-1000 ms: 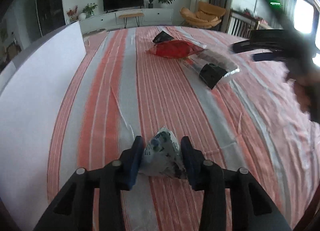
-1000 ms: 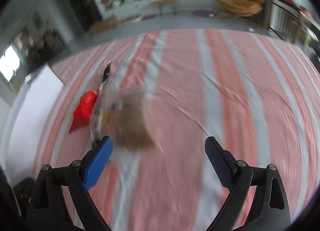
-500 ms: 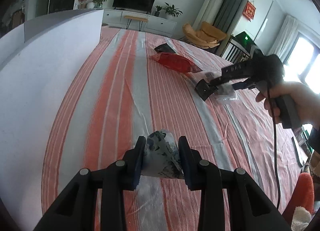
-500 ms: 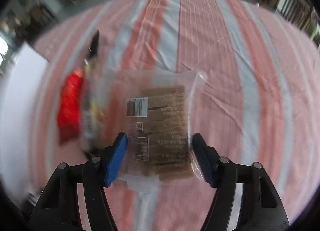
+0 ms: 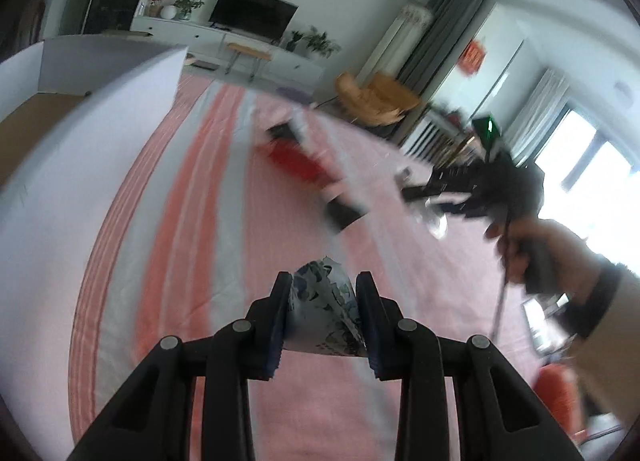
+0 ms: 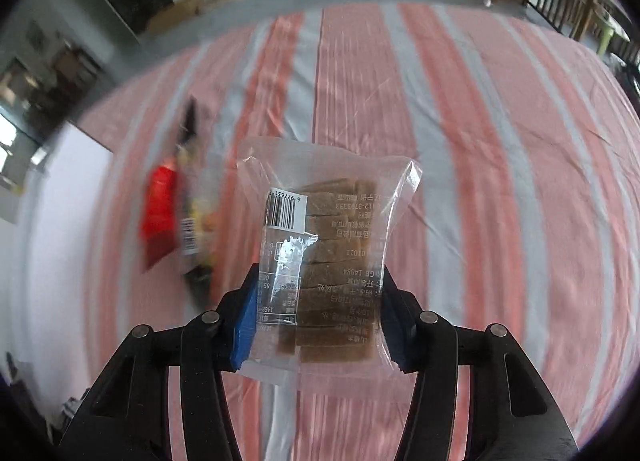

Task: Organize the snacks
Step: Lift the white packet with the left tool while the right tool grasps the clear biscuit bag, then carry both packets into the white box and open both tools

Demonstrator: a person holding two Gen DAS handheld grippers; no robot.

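My left gripper (image 5: 324,293) is shut on a small white packet with a blue pattern (image 5: 326,313), held above the striped cloth (image 5: 208,245). In the right wrist view my right gripper (image 6: 316,301) has its jaws closing on a clear packet of brown slices (image 6: 336,257); the blue pads (image 6: 245,315) press its two sides and it is raised off the cloth. A red packet (image 6: 158,217) and a dark packet with yellow print (image 6: 196,229) lie to the left of it. From the left wrist view the right gripper (image 5: 424,191) is a blurred shape held by a hand (image 5: 532,249).
A tall white box (image 5: 80,141) stands along the left edge of the cloth, also seen as the white box (image 6: 60,245) in the right wrist view. The red packet (image 5: 296,161) and a black-ended packet (image 5: 344,211) lie mid-cloth. Beyond are a TV unit and an orange chair (image 5: 376,101).
The right jaws went from wide apart to pressing the clear packet and lifted it. The left gripper rose and rolled with its packet still in it.
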